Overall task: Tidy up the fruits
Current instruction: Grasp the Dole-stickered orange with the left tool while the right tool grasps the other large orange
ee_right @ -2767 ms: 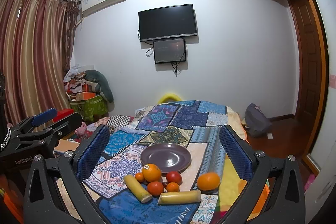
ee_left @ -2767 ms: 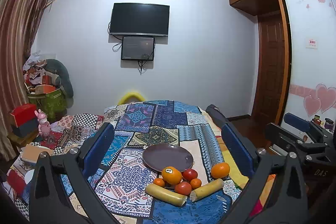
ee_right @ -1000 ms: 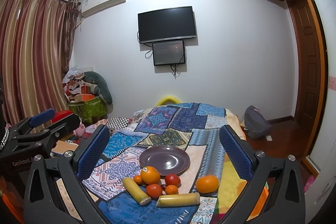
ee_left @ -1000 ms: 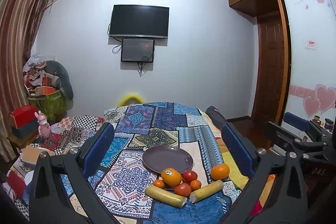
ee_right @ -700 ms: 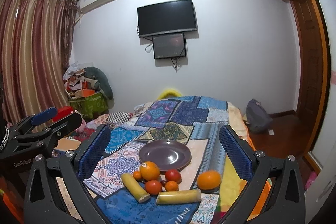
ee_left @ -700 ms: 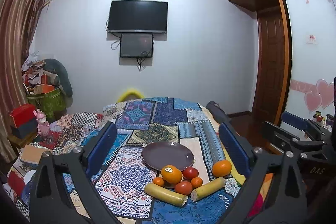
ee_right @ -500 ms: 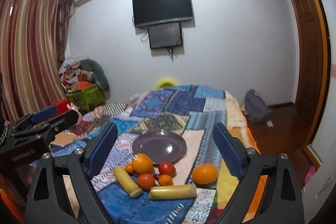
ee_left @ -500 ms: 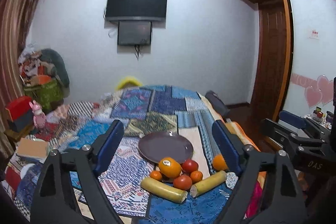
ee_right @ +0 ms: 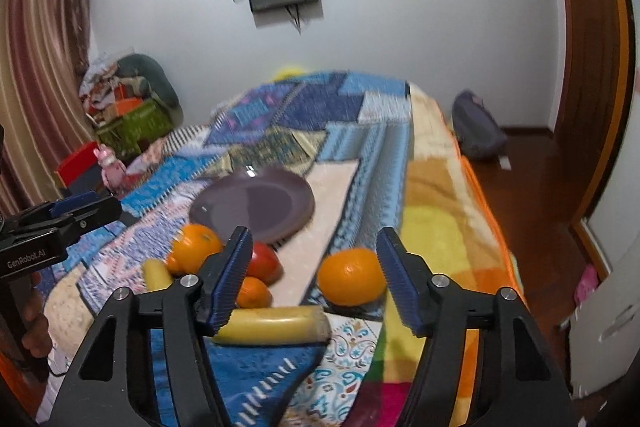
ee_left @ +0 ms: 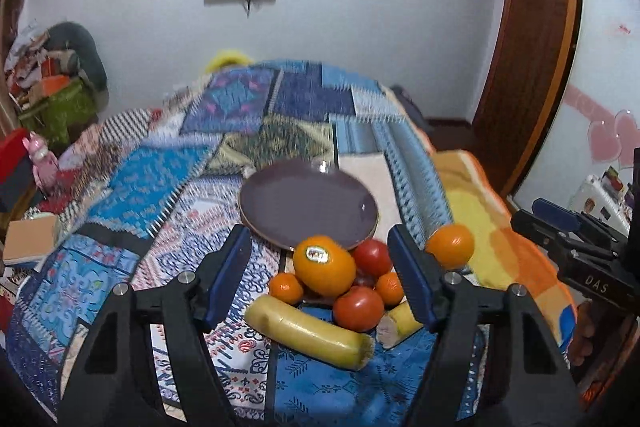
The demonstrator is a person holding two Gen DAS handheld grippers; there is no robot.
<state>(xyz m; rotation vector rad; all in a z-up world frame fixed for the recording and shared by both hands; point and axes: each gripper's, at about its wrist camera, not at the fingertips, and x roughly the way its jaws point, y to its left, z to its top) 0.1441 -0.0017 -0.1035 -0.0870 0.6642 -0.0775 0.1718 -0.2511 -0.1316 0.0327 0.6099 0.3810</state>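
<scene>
A purple plate [ee_left: 308, 205] lies empty on the patchwork bedspread; it also shows in the right wrist view [ee_right: 256, 207]. In front of it lies a fruit pile: a stickered orange [ee_left: 324, 265], tomatoes [ee_left: 358, 308], small mandarins [ee_left: 285, 287] and two yellow banana pieces [ee_left: 308, 333]. A lone orange [ee_right: 350, 277] sits to the right of the pile. My left gripper [ee_left: 320, 279] is open and empty, its jaws either side of the pile. My right gripper [ee_right: 314, 275] is open and empty, just short of the lone orange and a banana piece [ee_right: 276, 325].
The bedspread [ee_left: 248, 107] covers a bed stretching to the far wall. A green bin and clutter [ee_left: 56, 99] stand at the left. A wooden door [ee_left: 528, 47] and a grey bag [ee_right: 476, 131] on the floor are at the right.
Both grippers have dropped and moved forward toward the fruit, which now looks much larger. The jaws stay open. The fruit and plate have not moved.
</scene>
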